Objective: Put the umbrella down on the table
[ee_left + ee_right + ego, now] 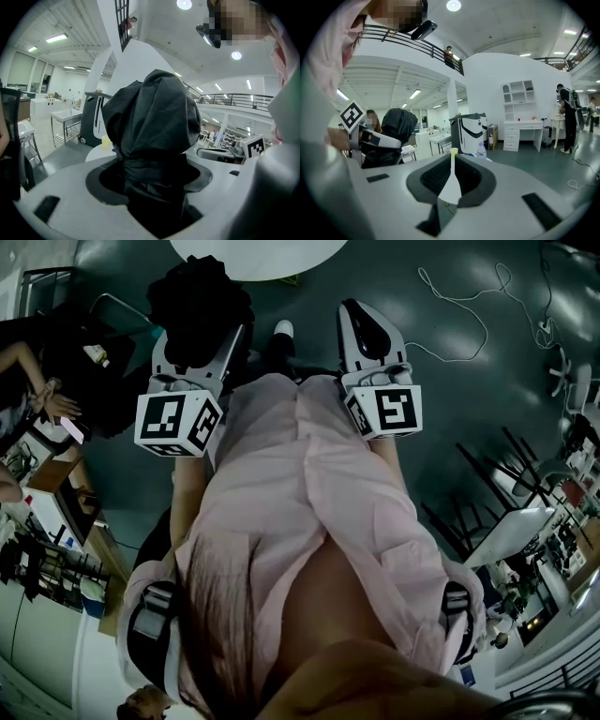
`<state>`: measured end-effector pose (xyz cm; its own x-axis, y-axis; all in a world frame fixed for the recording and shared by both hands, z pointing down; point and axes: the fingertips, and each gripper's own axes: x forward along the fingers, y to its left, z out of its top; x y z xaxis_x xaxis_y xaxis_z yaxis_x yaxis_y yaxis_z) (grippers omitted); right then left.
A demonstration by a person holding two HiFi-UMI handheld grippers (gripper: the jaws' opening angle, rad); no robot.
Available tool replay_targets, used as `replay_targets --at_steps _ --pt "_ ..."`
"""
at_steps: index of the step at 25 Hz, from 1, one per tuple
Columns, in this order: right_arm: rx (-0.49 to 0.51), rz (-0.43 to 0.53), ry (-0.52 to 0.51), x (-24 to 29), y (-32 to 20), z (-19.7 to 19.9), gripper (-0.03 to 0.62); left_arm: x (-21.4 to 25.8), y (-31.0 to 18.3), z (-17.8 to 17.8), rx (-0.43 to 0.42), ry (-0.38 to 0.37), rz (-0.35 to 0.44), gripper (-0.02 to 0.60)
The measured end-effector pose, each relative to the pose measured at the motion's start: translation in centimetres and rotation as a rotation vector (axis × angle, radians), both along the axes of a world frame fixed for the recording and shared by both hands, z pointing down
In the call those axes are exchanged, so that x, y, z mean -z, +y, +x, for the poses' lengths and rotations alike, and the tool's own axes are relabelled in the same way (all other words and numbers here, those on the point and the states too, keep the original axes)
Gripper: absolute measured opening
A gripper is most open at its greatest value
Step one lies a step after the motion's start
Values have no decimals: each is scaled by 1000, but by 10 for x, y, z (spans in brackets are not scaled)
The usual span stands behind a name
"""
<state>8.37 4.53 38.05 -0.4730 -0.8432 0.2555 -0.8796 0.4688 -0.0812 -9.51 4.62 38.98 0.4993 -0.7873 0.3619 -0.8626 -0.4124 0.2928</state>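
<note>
The folded black umbrella (199,301) is a bundle of dark fabric held out ahead of my pink shirt. My left gripper (202,334) is shut on it, and in the left gripper view the umbrella (150,117) fills the space between the jaws of the left gripper (150,164). The round white table (272,257) lies just beyond the umbrella. My right gripper (367,329) is beside it to the right, shut with nothing in it. In the right gripper view, the right gripper (452,157) points at the table edge, with the umbrella (399,124) off to its left.
A yellow cup (106,140) and a water bottle (482,150) stand on the table. A white cable (469,306) snakes over the dark floor. Black chairs (487,488) stand at the right. A seated person (37,395) is at the left. A white-and-black machine (468,133) stands behind the table.
</note>
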Motion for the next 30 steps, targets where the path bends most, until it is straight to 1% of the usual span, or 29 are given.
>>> replay_targets --at_steps 7,10,14,16,18,22,27,30 --pt "-22 4 -18 2 -17 27 41 13 -19 26 -19 -8 35 313" --pt "-35 6 -22 1 -26 31 41 14 -30 29 -31 -10 37 313" --pt "-56 2 -24 6 -50 32 41 20 -58 30 -50 -11 35 313" --pt "-66 -4 -21 4 -51 33 41 18 -61 32 -61 -10 32 313" --pt "-76 -10 -19 3 -60 29 41 17 -72 28 -70 -8 28 313" --pt "-101 -19 -13 7 -100 13 41 24 -116 11 -89 -1 27 313" --pt "-137 -19 0 0 -100 15 41 19 -127 4 -91 26 30 313" --pt "-164 -26 5 -3 -115 8 41 13 -147 -10 -83 45 17 313"
